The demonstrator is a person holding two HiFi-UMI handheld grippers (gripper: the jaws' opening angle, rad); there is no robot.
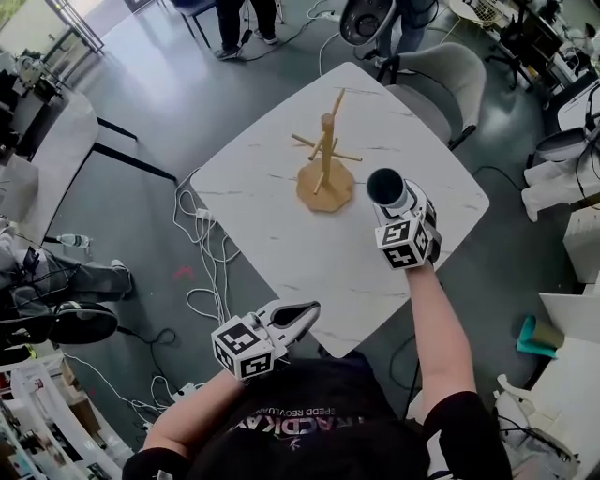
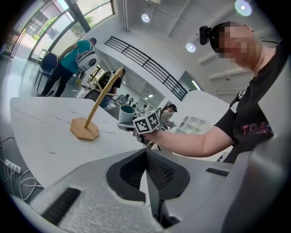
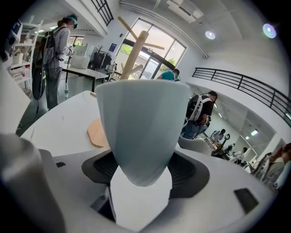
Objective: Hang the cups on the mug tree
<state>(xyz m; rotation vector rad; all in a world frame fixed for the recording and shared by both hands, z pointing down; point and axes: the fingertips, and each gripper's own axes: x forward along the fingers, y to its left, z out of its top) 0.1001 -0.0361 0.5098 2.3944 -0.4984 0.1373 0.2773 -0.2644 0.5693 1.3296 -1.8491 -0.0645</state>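
A wooden mug tree point(image 1: 325, 155) with bare pegs stands on the far half of the white marble table point(image 1: 272, 244). My right gripper point(image 1: 395, 199) is shut on a pale blue-grey cup point(image 1: 385, 187), held just right of the tree's base and above the table. In the right gripper view the cup point(image 3: 142, 123) fills the jaws, with the mug tree point(image 3: 134, 52) close behind it. My left gripper point(image 1: 302, 314) hangs at the table's near edge, shut and holding nothing. The left gripper view shows the mug tree point(image 2: 97, 105) and the cup point(image 2: 127, 113) beyond its closed jaws.
A grey chair point(image 1: 441, 75) stands at the table's far right corner. White cables point(image 1: 202, 258) lie on the floor to the left. People stand at the far end of the room point(image 1: 246, 23). Desks and clutter line both sides.
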